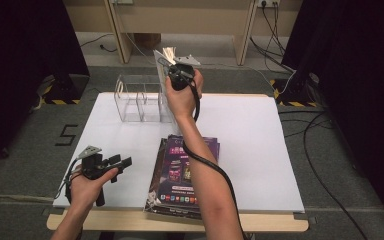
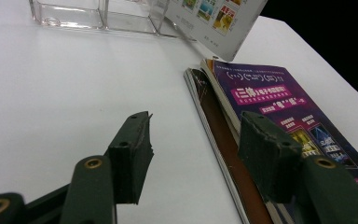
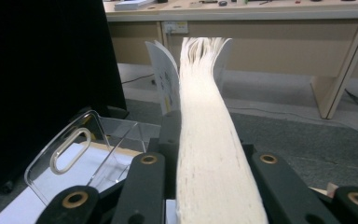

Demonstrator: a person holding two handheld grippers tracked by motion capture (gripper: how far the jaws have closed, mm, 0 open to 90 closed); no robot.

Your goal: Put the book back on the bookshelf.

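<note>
The right arm stretches forward, its hand raising the right gripper (image 1: 172,64) above the table's far edge with jaws clamped on what they hold, while the left gripper (image 1: 121,163) rests near the front left corner, jaws apart and empty.

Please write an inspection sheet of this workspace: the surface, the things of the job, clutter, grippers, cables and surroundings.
Surface: white board on a wooden table, bare apart from the job's things.
Job's things: book held upright above the clear acrylic organizer; stack of magazines lying flat near the front edge.
Clutter: nothing seen.
Grippers: right gripper shut on the book, its pages fanning out at the top; left gripper open, nothing between its jaws, beside the stack.
Cables: one black cable trailing along the right forearm; more on the floor at right.
Surroundings: grey carpet, dark curtains on both sides, wooden desk behind.
</note>
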